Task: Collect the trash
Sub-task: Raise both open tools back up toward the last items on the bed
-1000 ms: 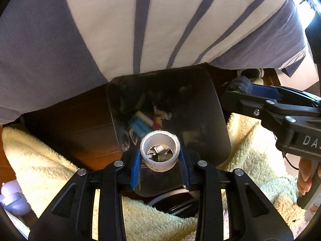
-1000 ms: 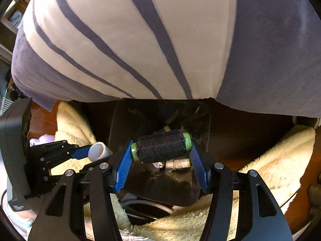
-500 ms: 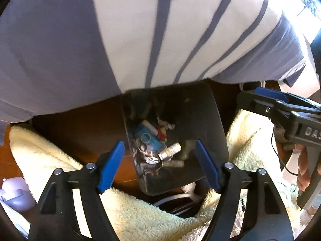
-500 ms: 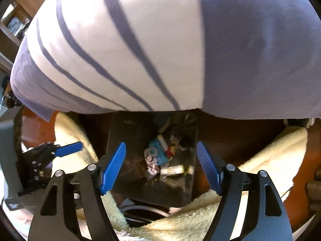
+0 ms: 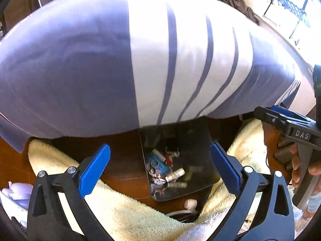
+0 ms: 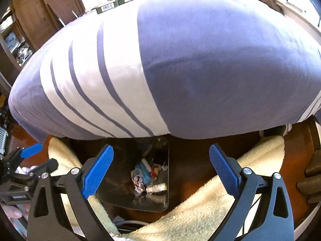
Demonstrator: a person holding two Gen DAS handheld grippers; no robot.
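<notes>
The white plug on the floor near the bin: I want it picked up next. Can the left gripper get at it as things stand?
Probably yes. The left gripper is empty, its jaws opening, and the white plug lies uncovered on the wood floor just below the bin, though the cream towel crowds it on both sides.

Strong daylight enters from the upper right of both views, where the window [image 5: 289, 10] is blown out to plain white. It washes the white panels of the striped bedding [image 5: 152, 60] pale and leaves its surface soft with slight motion blur. Under the bedding's overhang the wooden floor [image 5: 124, 160] and the dark bin [image 5: 200, 140] lie in deep shadow, though the bin's wall catches a dull sheen. The cream towel [image 6: 240, 190] is sunlit and bright. Fisheye distortion bulges straight lines, and black vignetting rings every corner.
</notes>
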